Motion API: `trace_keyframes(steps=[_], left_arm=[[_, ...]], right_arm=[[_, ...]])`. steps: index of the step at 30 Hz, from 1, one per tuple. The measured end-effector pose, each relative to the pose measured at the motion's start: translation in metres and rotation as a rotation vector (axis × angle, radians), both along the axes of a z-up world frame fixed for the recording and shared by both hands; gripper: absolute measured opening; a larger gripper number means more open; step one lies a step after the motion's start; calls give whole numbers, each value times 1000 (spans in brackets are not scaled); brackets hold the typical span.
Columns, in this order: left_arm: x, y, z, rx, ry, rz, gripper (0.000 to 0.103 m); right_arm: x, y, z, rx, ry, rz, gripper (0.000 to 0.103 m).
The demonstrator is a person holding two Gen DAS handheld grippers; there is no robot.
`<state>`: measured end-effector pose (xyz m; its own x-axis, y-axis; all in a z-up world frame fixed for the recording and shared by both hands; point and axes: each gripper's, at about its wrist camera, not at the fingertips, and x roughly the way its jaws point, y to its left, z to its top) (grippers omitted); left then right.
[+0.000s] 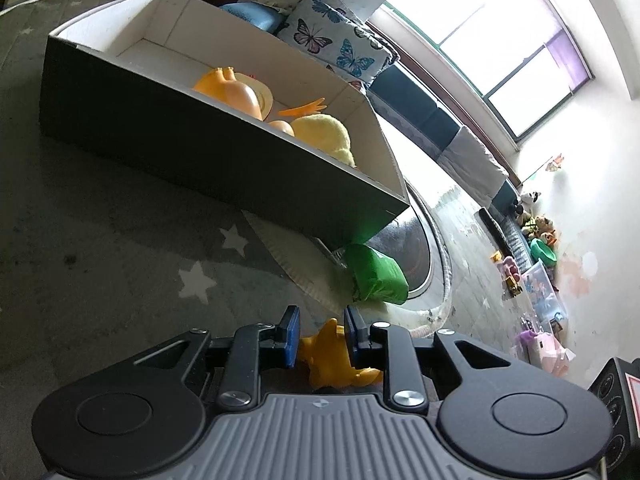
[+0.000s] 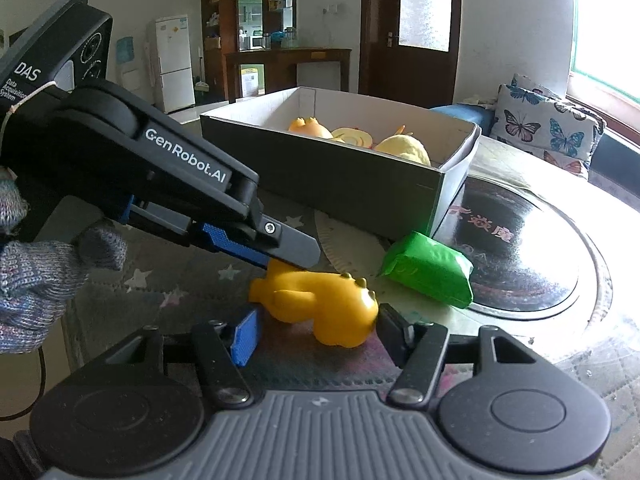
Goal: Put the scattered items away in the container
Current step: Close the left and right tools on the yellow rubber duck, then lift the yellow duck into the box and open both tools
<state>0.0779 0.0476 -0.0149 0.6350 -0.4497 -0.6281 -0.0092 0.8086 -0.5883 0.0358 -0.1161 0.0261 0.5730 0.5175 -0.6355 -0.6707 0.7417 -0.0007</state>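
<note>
A yellow rubber dinosaur toy [image 2: 320,304] lies on the table. My left gripper [image 1: 320,334] is closed on its tail end [image 1: 332,354]; in the right wrist view it [image 2: 280,250] reaches in from the left over the toy. My right gripper [image 2: 316,332] is open, its fingers on either side of the toy. The dark cardboard box [image 2: 340,176] [image 1: 200,144] stands behind, holding an orange toy [image 1: 232,92] and a yellow plush [image 1: 328,132]. A green packet [image 2: 428,274] [image 1: 376,276] lies near the box corner.
A white paper plate [image 2: 348,244] lies partly under the box. A round black hotplate [image 2: 520,248] is set in the table at right. Butterfly cushions [image 2: 548,128] lie on a bench behind. The tablecloth has stars [image 1: 196,284].
</note>
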Motion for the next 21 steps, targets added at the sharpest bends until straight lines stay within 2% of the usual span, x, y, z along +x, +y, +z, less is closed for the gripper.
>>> trace_keyframes(steps=[7, 13, 21], left_arm=[[-5, 6, -2, -34, 11, 27, 31], [-4, 3, -4, -54, 3, 17, 31], [-5, 4, 1, -25, -17, 7, 28]], right_arm=[[-1, 3, -1, -5, -17, -6, 63], [-3, 5, -1, 3, -15, -25, 60], [-8, 1, 2, 32, -13, -46, 47]])
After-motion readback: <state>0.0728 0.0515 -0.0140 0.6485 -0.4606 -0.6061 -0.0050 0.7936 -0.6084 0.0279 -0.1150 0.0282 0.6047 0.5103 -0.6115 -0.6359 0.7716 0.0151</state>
